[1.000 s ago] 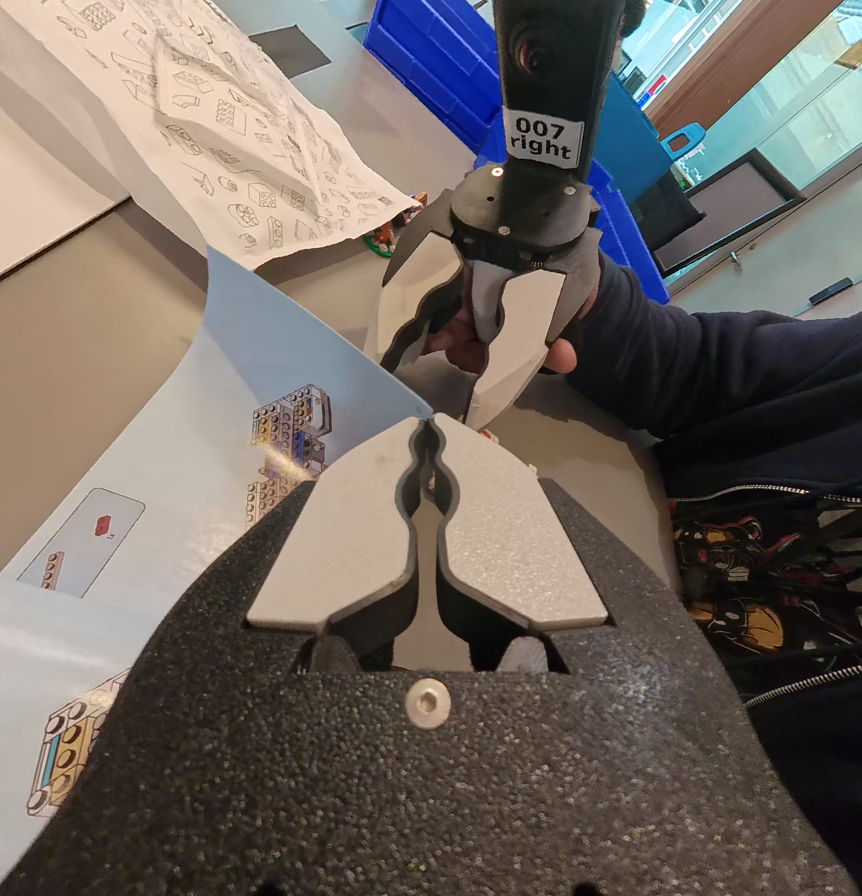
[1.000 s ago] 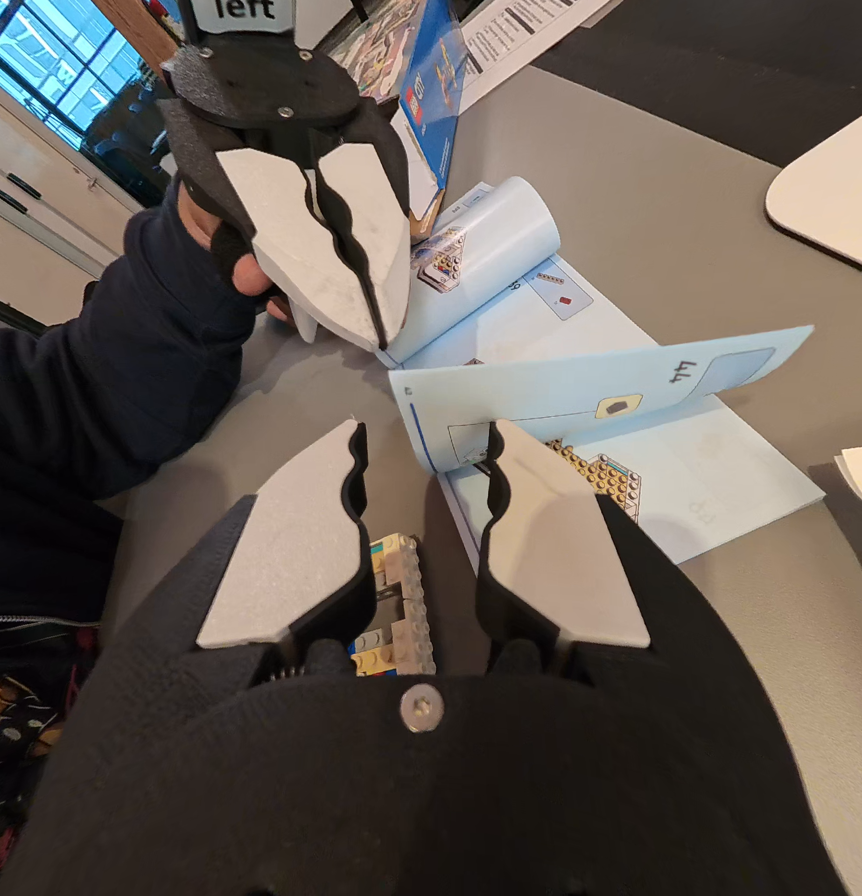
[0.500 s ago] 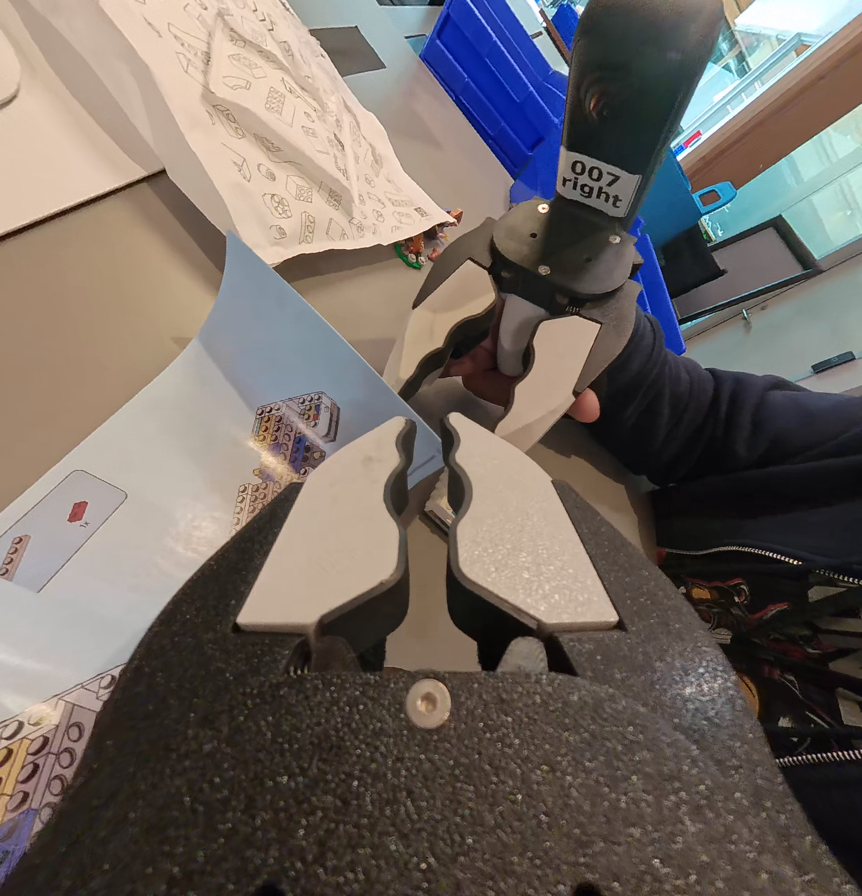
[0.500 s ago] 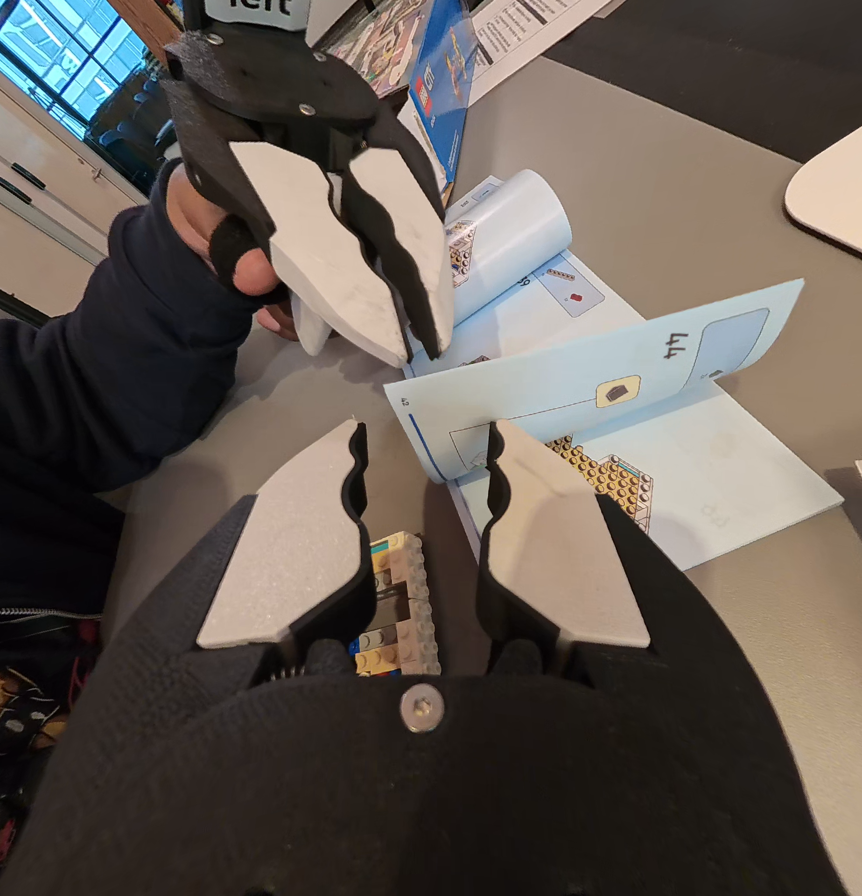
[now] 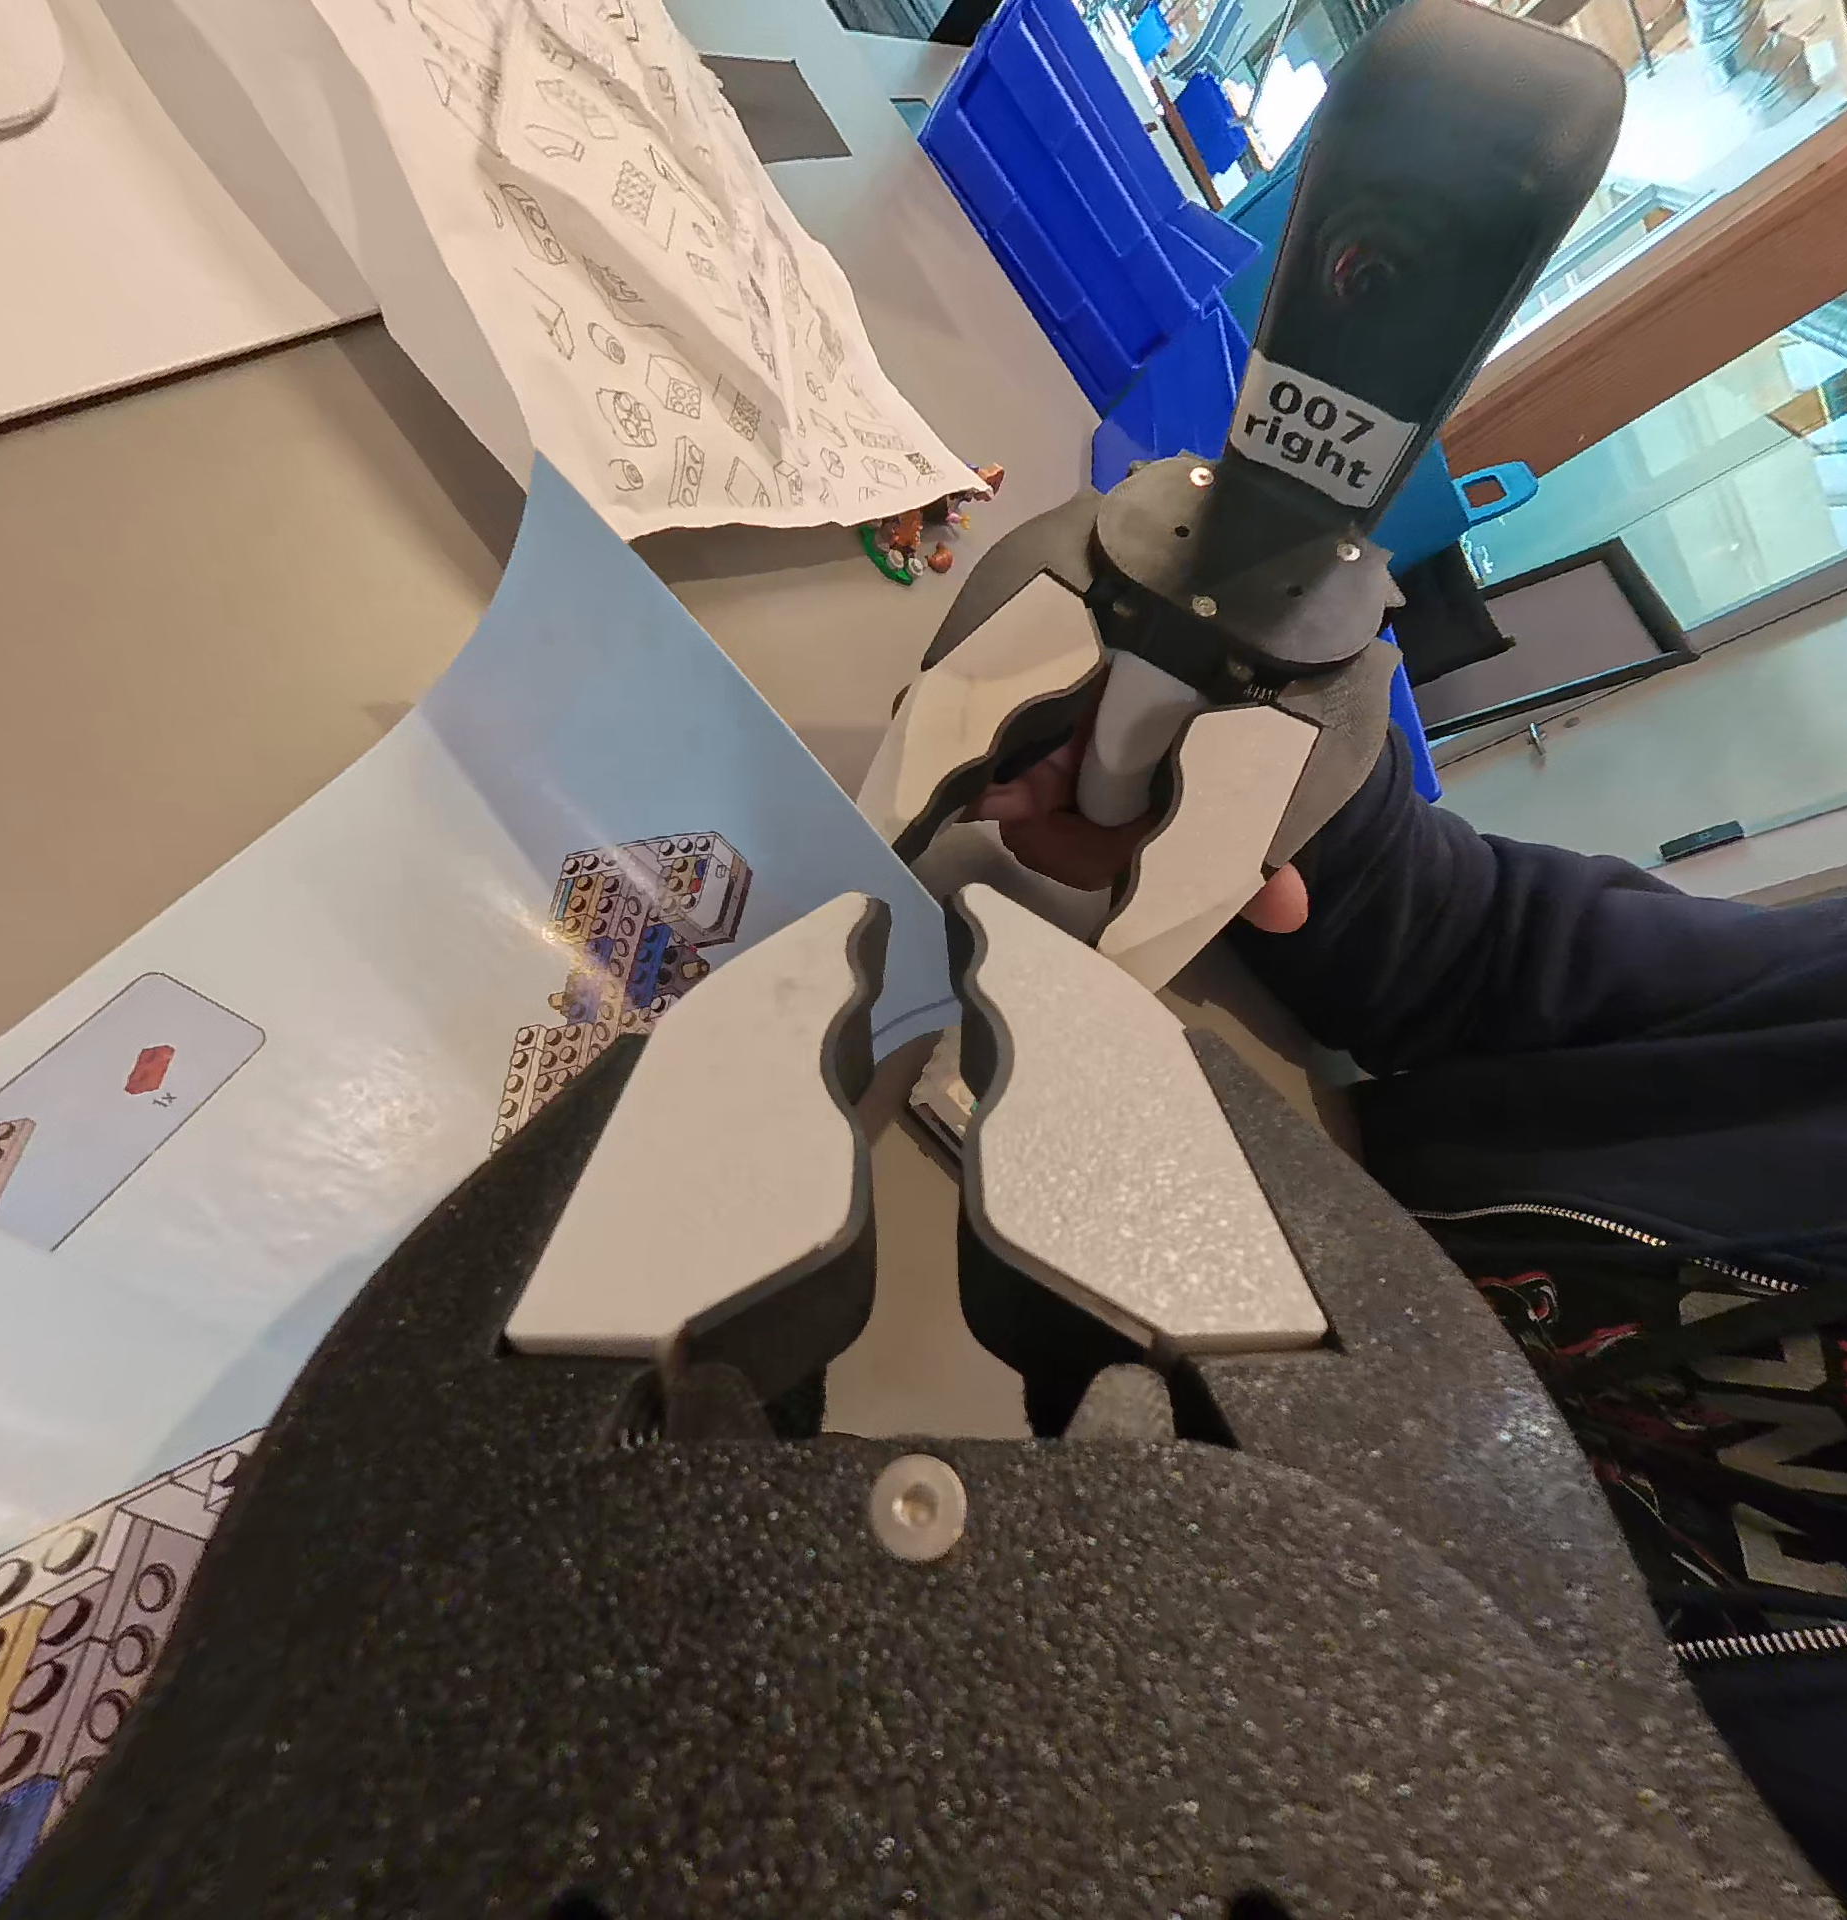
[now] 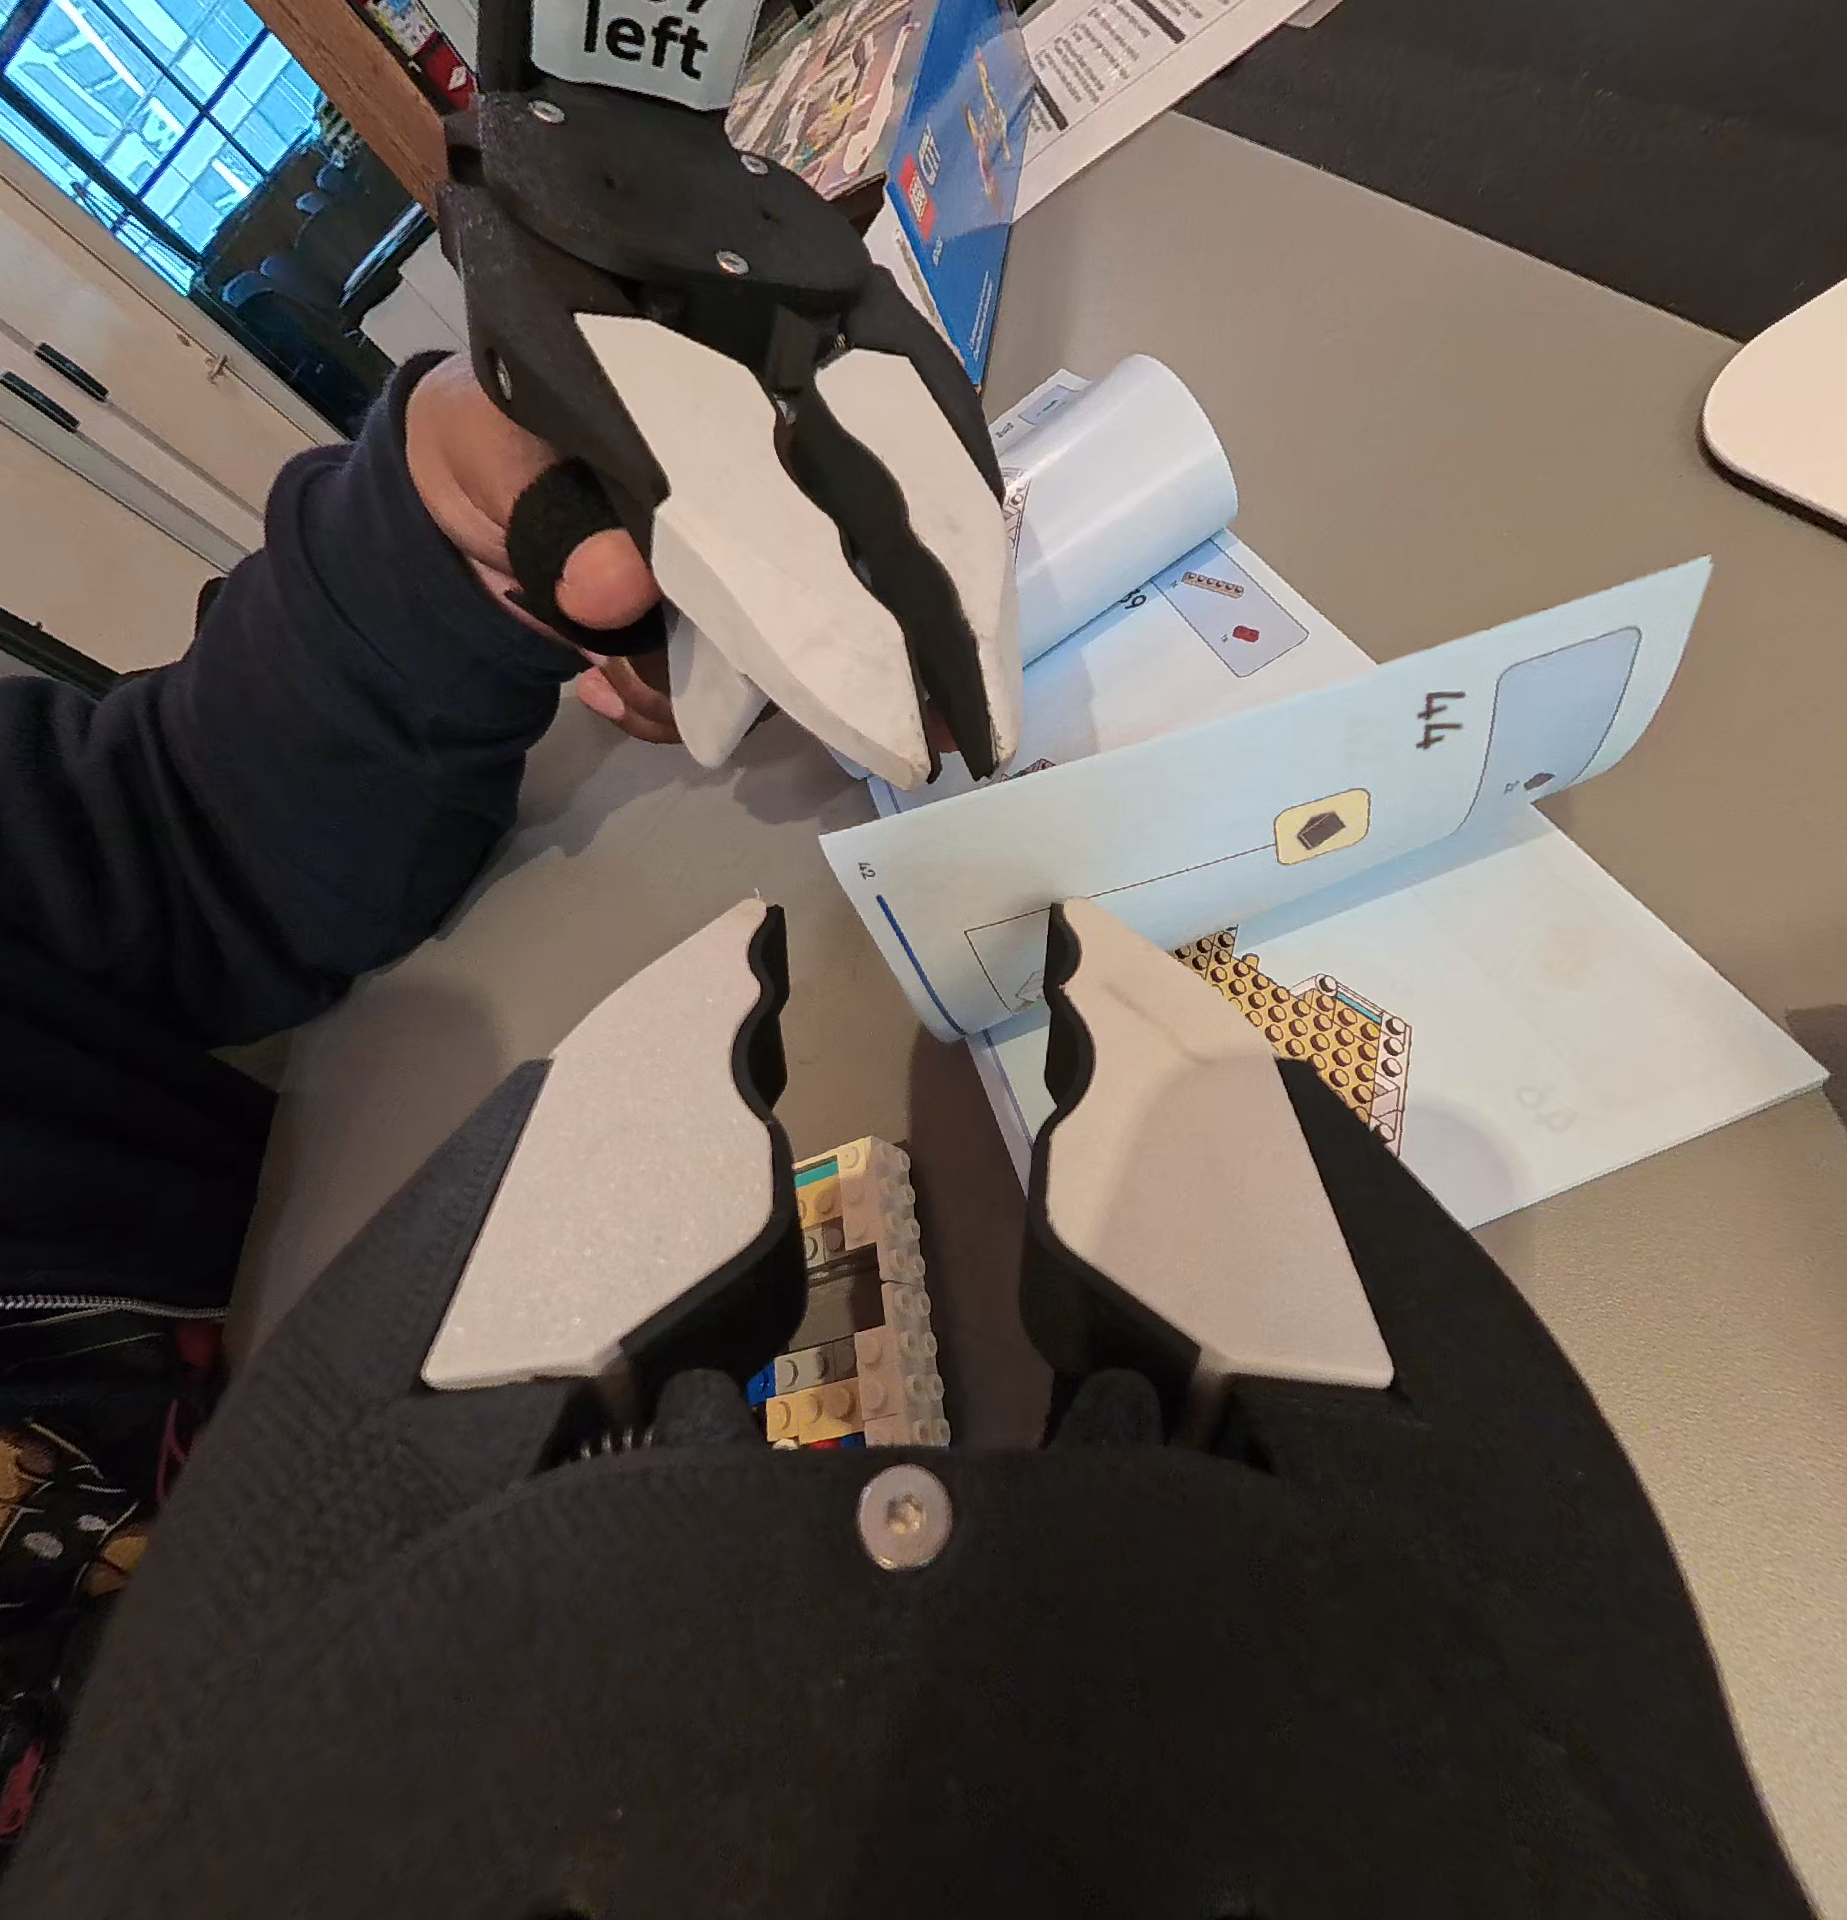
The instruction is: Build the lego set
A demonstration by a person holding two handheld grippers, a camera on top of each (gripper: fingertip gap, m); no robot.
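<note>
A light blue instruction booklet (image 5: pixel 379 935) lies open on the grey table, with one page (image 6: pixel 1314 810) standing raised. My left gripper (image 5: pixel 919 920) is slightly open, and the raised page's corner shows in the gap between its fingers without being pinched. In the right wrist view the left gripper (image 6: pixel 960 769) hovers just above that page's top edge. My right gripper (image 6: pixel 908 925) is wide open above the table, over a small tan, grey and white brick model (image 6: pixel 867 1288) that its pads do not touch. It faces the left gripper in the left wrist view (image 5: pixel 1044 883).
A white sheet printed with brick drawings (image 5: pixel 638 260) and blue bins (image 5: pixel 1064 208) lie beyond the booklet. Small loose brick pieces (image 5: pixel 919 540) sit by the sheet's edge. A blue boxed set (image 6: pixel 960 187) and a white board (image 6: pixel 1812 416) are at the far side. The person's dark sleeve (image 6: pixel 275 727) lies left. Only a small space, under 4 cm, lies between the two pairs of fingers.
My left gripper's jaws were shut and have opened a little, and it has moved closer to the raised page. The right gripper has stayed open over the brick model.
</note>
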